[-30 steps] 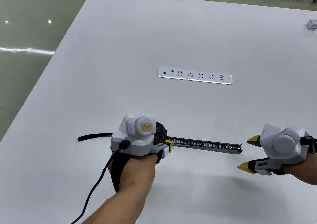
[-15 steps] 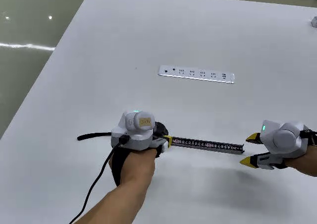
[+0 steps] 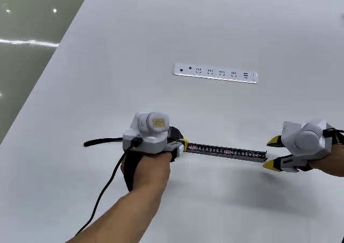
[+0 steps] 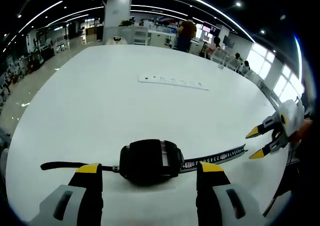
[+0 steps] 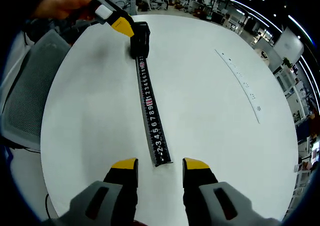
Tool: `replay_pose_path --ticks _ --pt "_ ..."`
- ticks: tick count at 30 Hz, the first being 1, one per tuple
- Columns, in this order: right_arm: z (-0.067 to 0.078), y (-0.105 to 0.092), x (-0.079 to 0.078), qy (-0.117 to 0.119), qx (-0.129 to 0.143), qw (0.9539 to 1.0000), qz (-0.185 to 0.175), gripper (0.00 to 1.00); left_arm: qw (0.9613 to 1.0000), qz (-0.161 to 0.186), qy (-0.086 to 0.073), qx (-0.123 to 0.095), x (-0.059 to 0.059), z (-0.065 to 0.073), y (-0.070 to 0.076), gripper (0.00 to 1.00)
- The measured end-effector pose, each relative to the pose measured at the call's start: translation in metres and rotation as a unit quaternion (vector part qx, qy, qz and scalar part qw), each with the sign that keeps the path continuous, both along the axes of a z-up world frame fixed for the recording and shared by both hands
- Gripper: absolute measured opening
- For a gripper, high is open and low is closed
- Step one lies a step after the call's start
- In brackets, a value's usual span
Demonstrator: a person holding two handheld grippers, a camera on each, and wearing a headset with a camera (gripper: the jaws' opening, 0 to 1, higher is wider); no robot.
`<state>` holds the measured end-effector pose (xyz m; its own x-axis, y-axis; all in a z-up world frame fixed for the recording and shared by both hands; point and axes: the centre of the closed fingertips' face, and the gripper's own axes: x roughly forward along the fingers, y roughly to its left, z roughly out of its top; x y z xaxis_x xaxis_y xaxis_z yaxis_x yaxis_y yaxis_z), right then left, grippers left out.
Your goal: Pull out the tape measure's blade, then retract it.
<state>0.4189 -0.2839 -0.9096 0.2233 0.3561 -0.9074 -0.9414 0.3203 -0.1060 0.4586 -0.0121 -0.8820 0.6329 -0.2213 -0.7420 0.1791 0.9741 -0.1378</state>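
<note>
The black tape measure case (image 4: 150,161) lies on the white table (image 3: 161,38) between the fingers of my left gripper (image 4: 150,168), which stands open with a gap on each side. In the head view the left gripper (image 3: 177,146) sits over the case (image 3: 174,137). The blade (image 3: 226,151) is out flat along the table toward the right. Its end hook (image 5: 162,161) lies between the yellow tips of my open right gripper (image 5: 161,164), also seen at the right (image 3: 271,153). A black strap (image 3: 99,142) trails left from the case.
A flush power strip (image 3: 215,73) is set into the table beyond the blade. The table's left edge (image 3: 48,65) drops to a shiny floor. A black cable (image 3: 107,186) hangs from the left gripper. A grey mesh chair (image 5: 30,86) stands beside the table.
My right gripper has moved in toward the blade's end, so its tips now flank the hook. The left gripper and case have stayed put; the head camera has shifted.
</note>
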Motion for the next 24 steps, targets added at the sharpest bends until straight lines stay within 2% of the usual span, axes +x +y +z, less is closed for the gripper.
replay_pose_path --ticks 12,24 --pt "-0.011 0.0 -0.004 0.018 -0.015 0.9994 0.026 0.3 0.9999 0.004 0.009 -0.003 0.008 -0.008 -0.002 0.72" --pt "-0.017 0.001 -0.001 0.026 -0.02 0.9988 0.035 0.26 0.9998 0.006 0.017 -0.008 0.013 -0.016 -0.006 0.69"
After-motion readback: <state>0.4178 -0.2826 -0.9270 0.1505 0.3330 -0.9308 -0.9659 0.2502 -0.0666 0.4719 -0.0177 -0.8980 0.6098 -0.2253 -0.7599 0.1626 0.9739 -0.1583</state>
